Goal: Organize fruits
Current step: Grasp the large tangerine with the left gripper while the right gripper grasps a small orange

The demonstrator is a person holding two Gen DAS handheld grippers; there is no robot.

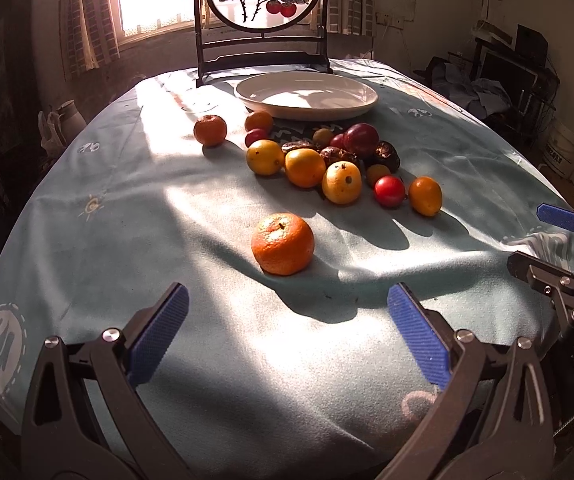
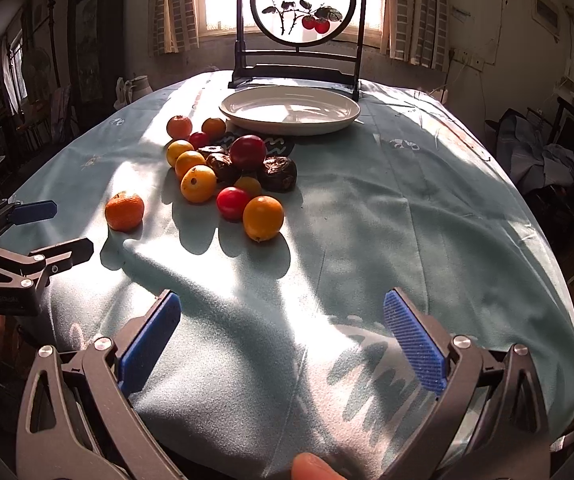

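Both my jaws stood wide open, holding nothing. No fruit was on the plate (image 1: 307, 100) yet. One orange (image 1: 282, 243) sat alone on the surface, right before my left gripper (image 1: 287, 336). I guessed grabbing it came next.

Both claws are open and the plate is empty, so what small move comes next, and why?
Probably ease the left claw forward around the lone tangerine: it sits straight ahead between the open fingers, nearest of all, and the plate holds nothing.

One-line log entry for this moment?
left gripper: open, empty | right gripper: open, empty | fruits: on tablecloth | plate: empty
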